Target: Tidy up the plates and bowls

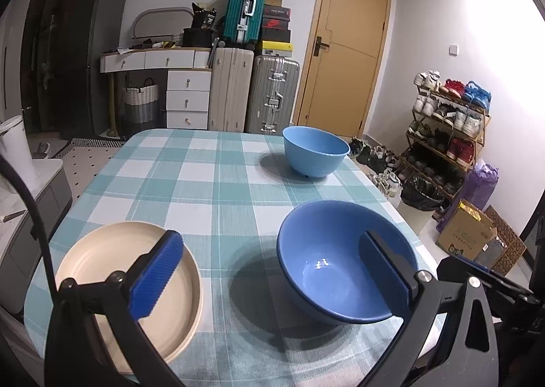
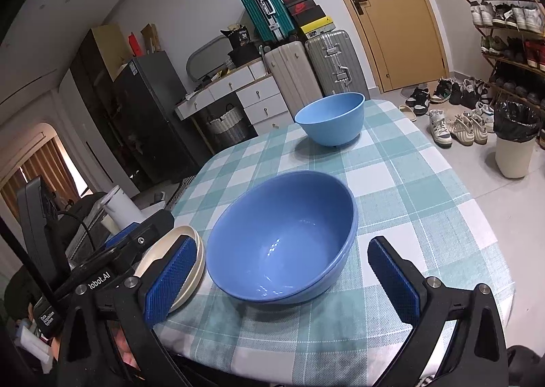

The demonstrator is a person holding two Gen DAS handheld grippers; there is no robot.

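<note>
A dark blue bowl (image 1: 340, 271) (image 2: 282, 237) sits near the front of the checked table (image 1: 211, 182) (image 2: 408, 175). A lighter blue bowl (image 1: 315, 153) (image 2: 332, 119) stands at the far end. Cream plates (image 1: 112, 281) (image 2: 170, 257), stacked, lie front left. My left gripper (image 1: 269, 271) is open above the table's front; one finger overlaps the plates and the other overlaps the dark bowl. My right gripper (image 2: 282, 281) is open, its fingers on either side of the dark bowl and apart from it. Neither gripper holds anything.
The table edge drops off close on the right (image 2: 490, 250). Beyond it stand a bin with a black bag (image 2: 514, 145), shoes and a shoe rack (image 1: 449, 128). Suitcases (image 1: 255, 94), drawers and a door (image 1: 351, 53) are behind the table.
</note>
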